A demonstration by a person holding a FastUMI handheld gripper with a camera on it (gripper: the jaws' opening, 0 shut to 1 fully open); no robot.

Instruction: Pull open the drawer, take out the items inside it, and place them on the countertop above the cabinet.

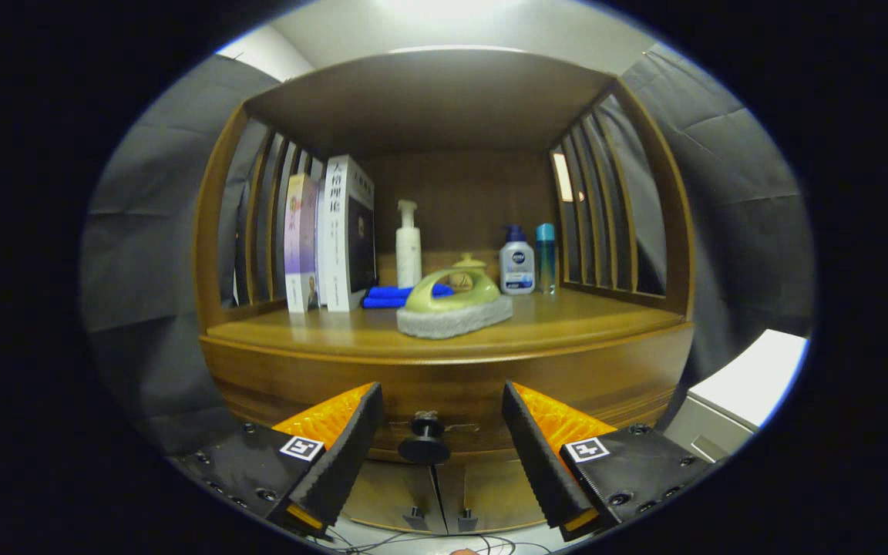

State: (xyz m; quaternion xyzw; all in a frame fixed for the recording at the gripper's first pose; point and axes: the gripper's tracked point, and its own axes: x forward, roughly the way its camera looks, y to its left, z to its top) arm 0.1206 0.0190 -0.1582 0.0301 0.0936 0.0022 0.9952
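A wooden cabinet stands ahead, its countertop (567, 320) under a hutch with slatted sides. Below the countertop is the drawer front (452, 397), closed, with a round dark knob (425, 441). My gripper (442, 416) is open, and the knob sits between its fingers, a little beyond the tips and untouched. What lies inside the drawer is hidden. On the countertop rests a green-handled scrub brush (455, 302) with a grey base.
At the back of the countertop stand books (336, 235), a white pump bottle (408, 245), a blue cloth (391, 296), a white-and-blue bottle (517, 262) and a teal bottle (546, 258). Two lower cabinet doors (436, 493) sit under the drawer. A white unit (745, 393) stands right.
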